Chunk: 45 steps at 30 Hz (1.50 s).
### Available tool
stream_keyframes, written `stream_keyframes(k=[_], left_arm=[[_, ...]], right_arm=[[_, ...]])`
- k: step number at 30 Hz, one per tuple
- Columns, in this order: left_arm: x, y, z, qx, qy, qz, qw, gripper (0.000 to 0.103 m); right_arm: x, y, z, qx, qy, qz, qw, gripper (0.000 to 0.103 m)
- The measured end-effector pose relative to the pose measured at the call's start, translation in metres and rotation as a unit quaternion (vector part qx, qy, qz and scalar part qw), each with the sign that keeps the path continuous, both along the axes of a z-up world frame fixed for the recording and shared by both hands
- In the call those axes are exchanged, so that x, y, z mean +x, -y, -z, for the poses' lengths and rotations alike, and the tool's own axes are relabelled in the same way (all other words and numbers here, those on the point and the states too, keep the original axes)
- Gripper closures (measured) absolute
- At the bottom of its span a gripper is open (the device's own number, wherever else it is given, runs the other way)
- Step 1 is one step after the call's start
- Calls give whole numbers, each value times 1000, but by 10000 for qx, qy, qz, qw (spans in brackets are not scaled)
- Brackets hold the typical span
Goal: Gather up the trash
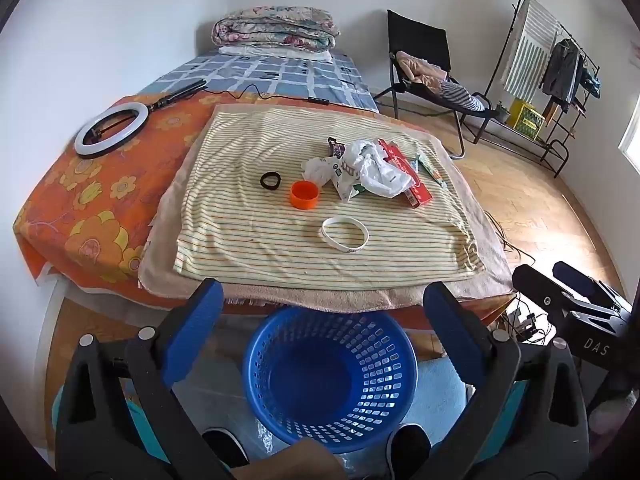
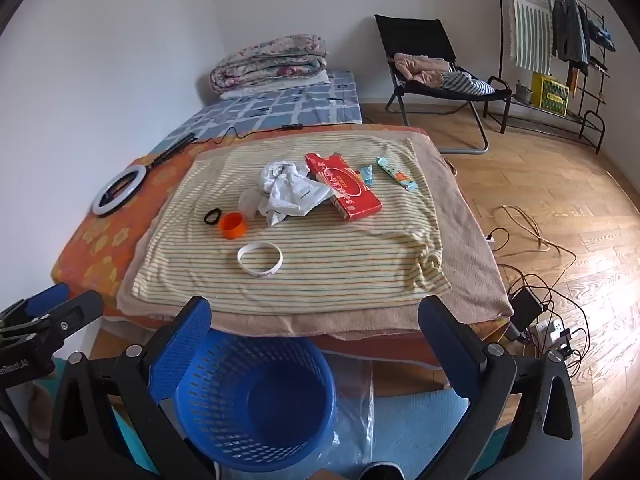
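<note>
Fingers of both the left gripper (image 1: 323, 322) and right gripper (image 2: 314, 330) stand wide, holding nothing — collecting hasn't begun, I judge. Next move: reach forward over the blue basket (image 1: 256, 364) to the trash. Bedroom, wood floor; striped cloth (image 2: 320, 276) on the bed carries crumpled white plastic (image 2: 286, 194), red box (image 2: 352, 192) — small wrappers (image 2: 396, 174) beside.

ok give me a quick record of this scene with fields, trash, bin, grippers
surface: striped cloth over a table
trash: crumpled white plastic bag, red box, small wrappers
other items: orange cap, white wristband, black hair tie
bin: blue basket on the floor, empty
left gripper: open, holds nothing
right gripper: open, holds nothing
</note>
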State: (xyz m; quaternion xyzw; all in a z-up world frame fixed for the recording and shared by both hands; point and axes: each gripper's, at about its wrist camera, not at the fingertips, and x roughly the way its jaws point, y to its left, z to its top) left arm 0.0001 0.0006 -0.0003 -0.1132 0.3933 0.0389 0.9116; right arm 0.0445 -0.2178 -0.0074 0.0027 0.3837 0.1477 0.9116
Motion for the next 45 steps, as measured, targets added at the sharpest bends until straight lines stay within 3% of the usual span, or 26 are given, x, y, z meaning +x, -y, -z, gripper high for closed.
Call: stream_keyframes(k=[23, 45], left_arm=[[0, 0, 0, 29, 25, 1, 10000, 1], [0, 0, 0, 34, 34, 1, 10000, 1]], right_arm=[[0, -5, 5, 263, -141, -236, 9993, 1], [0, -7, 8, 209, -174, -234, 9994, 0]])
